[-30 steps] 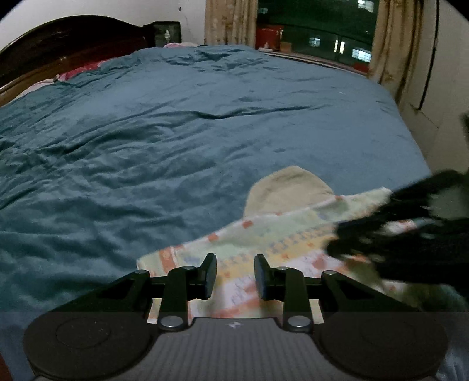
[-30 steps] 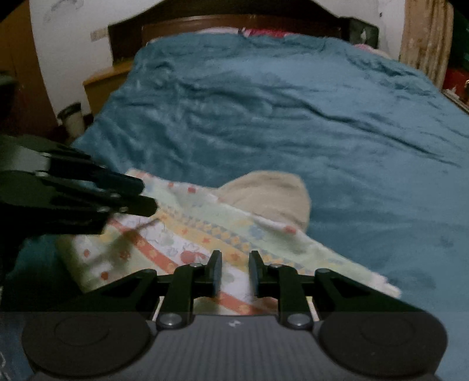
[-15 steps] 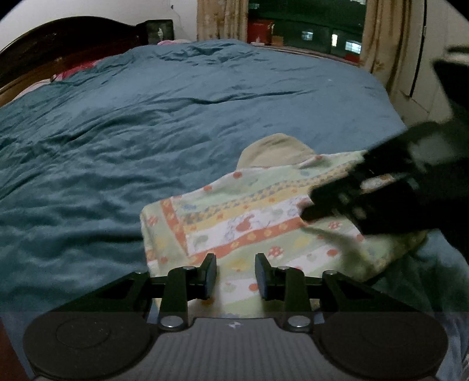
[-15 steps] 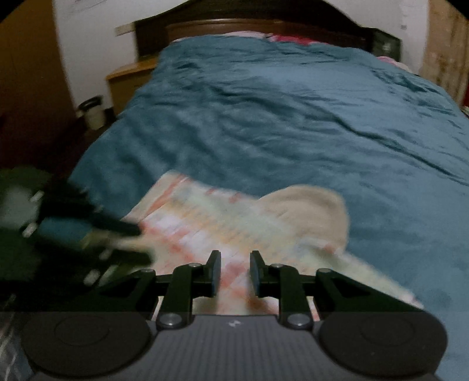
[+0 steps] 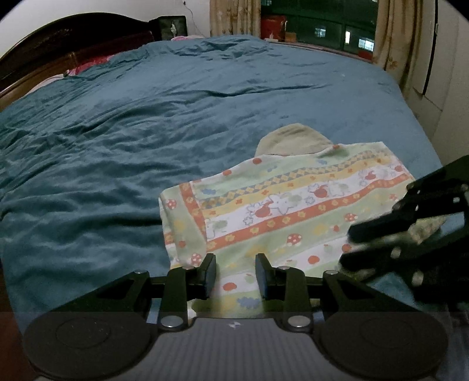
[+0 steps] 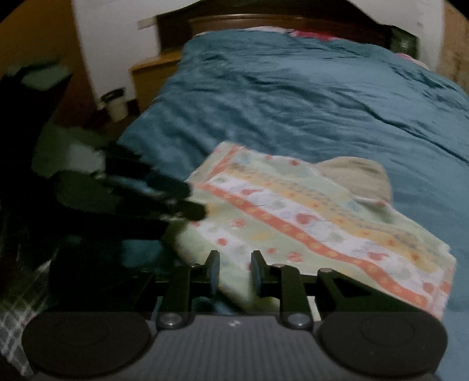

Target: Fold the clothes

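A folded child's garment (image 5: pixel 287 211) with green, orange and white printed bands lies on the teal bedspread (image 5: pixel 146 117), its beige hood (image 5: pixel 293 140) at the far end. It also shows in the right wrist view (image 6: pixel 307 222). My left gripper (image 5: pixel 236 275) is open and empty over the garment's near edge. My right gripper (image 6: pixel 234 274) is open and empty over the garment's near corner. The right gripper appears blurred at the right of the left view (image 5: pixel 410 234), and the left gripper blurred at the left of the right view (image 6: pixel 140 193).
A dark wooden headboard (image 5: pixel 73 49) stands at the bed's far end. A window with curtains (image 5: pixel 316 26) lies beyond the bed. A wooden nightstand (image 6: pixel 155 73) and a small bin (image 6: pixel 115 104) stand beside the bed. Checked fabric (image 6: pixel 20 322) shows at lower left.
Both grippers have pulled back toward the bed's near edge and risen. The garment now lies flat and folded, with more of it in view.
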